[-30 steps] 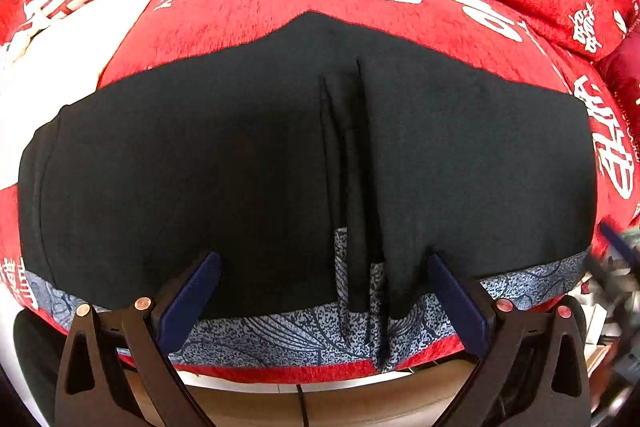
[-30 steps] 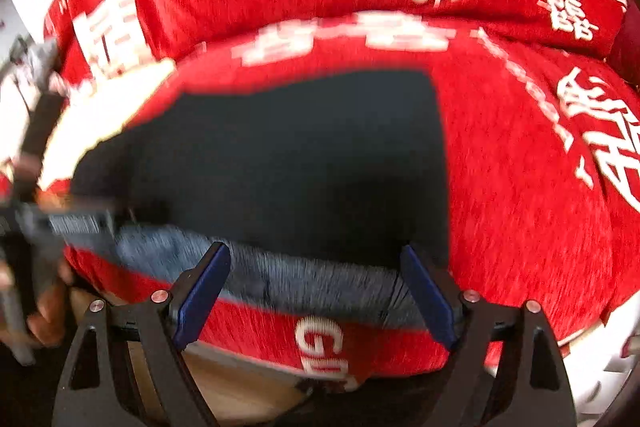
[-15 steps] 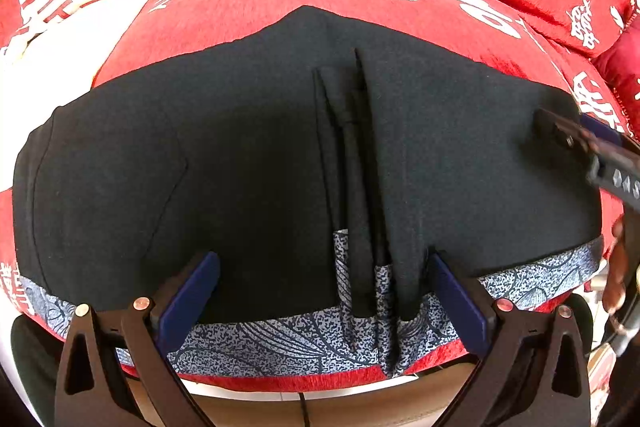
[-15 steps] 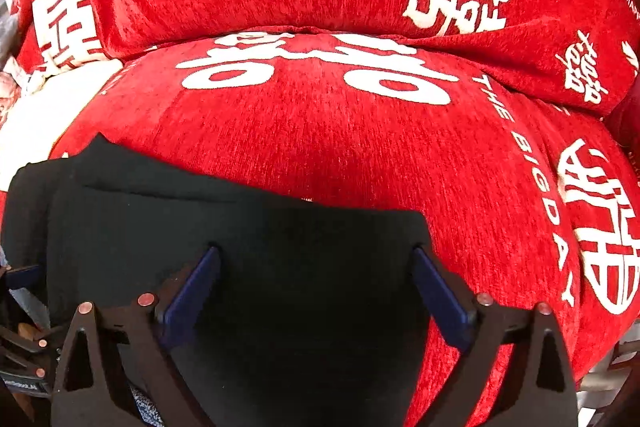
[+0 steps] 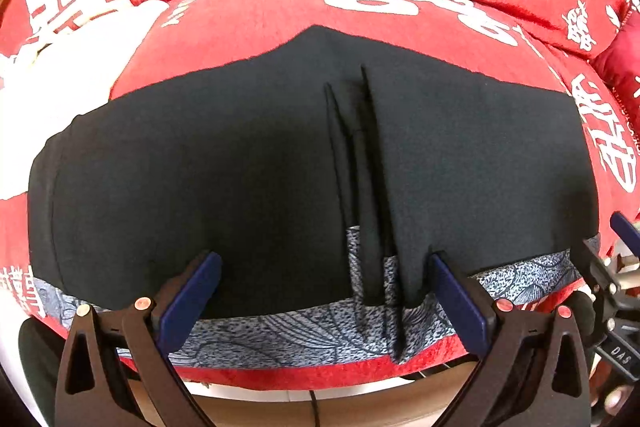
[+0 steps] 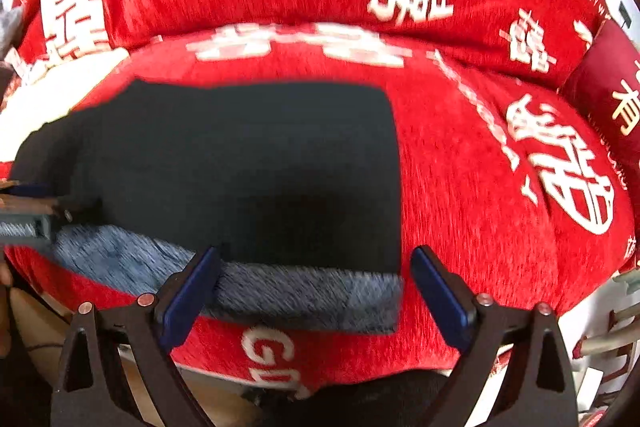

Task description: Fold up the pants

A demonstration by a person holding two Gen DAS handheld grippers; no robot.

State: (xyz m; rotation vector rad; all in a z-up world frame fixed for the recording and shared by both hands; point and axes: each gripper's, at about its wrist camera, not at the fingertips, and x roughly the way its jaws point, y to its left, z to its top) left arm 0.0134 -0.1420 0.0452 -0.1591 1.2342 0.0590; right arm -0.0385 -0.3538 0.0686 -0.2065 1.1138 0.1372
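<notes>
The black fabric pants (image 5: 200, 167) with a grey patterned waistband (image 5: 304, 335) lie flat on the red plush sofa cover with white characters (image 5: 248, 11), waistband along the near edge. Left hand-held gripper (image 5: 324, 291): fingers spread wide, holding nothing, poised over the waistband. Right hand-held gripper (image 6: 316, 287): likewise wide open and empty. Left view only: upright pleats (image 5: 364, 167) mid-cloth. Right view only: pants' straight right edge (image 6: 396, 179), bare red cover beyond; image blurred.

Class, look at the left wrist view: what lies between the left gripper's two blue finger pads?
In the left wrist view, the black pants and their grey patterned band lie between the open left gripper pads, with bunched pleats nearer one pad.
</notes>
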